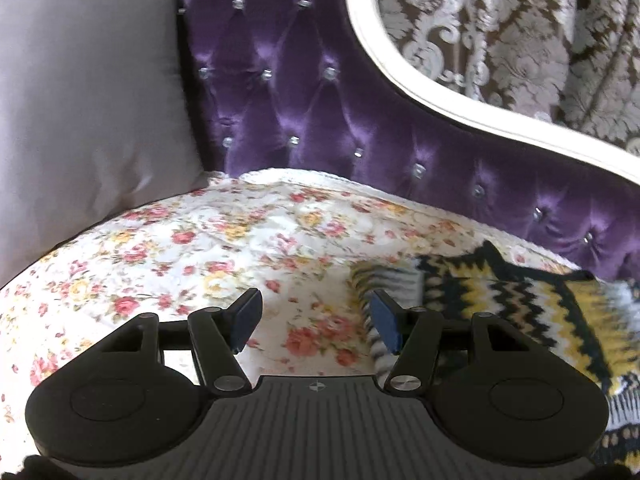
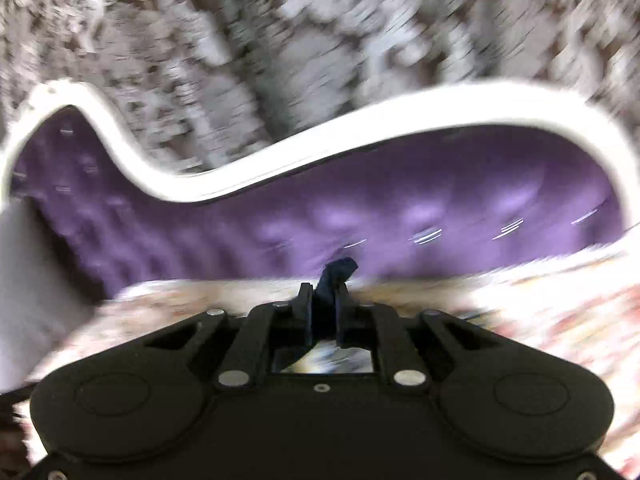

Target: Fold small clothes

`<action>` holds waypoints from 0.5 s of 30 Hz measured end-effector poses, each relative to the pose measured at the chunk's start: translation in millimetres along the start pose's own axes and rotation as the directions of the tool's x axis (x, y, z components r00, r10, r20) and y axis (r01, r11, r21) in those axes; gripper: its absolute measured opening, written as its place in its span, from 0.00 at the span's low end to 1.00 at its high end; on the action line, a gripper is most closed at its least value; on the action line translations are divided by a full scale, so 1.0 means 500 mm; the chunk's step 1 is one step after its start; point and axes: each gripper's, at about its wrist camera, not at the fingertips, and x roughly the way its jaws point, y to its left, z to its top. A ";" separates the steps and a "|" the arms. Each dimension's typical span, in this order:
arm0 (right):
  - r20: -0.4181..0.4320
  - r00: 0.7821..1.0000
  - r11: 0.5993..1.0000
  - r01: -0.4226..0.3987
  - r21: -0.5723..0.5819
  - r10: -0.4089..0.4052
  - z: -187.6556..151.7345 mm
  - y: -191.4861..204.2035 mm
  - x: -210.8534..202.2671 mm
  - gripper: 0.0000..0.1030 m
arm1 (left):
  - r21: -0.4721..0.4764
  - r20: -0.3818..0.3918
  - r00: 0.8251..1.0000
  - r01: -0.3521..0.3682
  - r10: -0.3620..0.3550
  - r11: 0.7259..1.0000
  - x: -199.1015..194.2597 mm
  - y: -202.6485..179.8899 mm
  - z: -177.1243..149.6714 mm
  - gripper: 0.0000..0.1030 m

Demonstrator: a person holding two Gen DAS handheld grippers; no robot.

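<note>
A knitted garment (image 1: 520, 300) with yellow, black and white zigzag stripes lies on the floral cover (image 1: 200, 248) at the right of the left wrist view. My left gripper (image 1: 316, 316) is open and empty, low over the cover, its right finger at the garment's left edge. In the blurred right wrist view my right gripper (image 2: 323, 300) is shut on a dark navy piece of cloth (image 2: 336, 276) that sticks up between the pads. The rest of that cloth is hidden under the gripper.
A grey cushion (image 1: 80, 112) leans at the left. The tufted purple sofa back (image 1: 320, 100) with a white frame (image 2: 360, 132) runs behind the cover. A brown patterned curtain (image 1: 520, 28) hangs behind the sofa.
</note>
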 end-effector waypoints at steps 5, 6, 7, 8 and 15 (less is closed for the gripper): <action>-0.117 0.991 0.997 0.071 0.028 -0.067 -0.053 -0.066 0.061 0.17 | 0.078 -0.023 1.000 0.023 -0.021 0.997 0.012 -0.043 -0.014 0.56; -0.128 0.989 0.996 0.085 0.024 -0.081 -0.062 -0.069 0.070 0.17 | 0.092 -0.022 0.999 0.026 -0.024 0.995 0.013 -0.051 -0.017 0.56; -0.134 0.987 0.995 0.095 0.018 -0.092 -0.070 -0.070 0.072 0.17 | 0.109 -0.019 0.999 0.029 -0.027 0.994 0.014 -0.059 -0.019 0.56; -0.138 0.985 0.994 0.105 0.017 -0.102 -0.075 -0.076 0.076 0.17 | 0.129 -0.017 0.999 0.030 -0.028 0.991 0.015 -0.068 -0.023 0.56; -0.186 0.968 0.985 0.172 -0.010 -0.170 -0.109 -0.097 0.100 0.18 | 0.193 -0.094 0.995 -0.026 0.045 0.981 0.082 -0.083 -0.060 0.61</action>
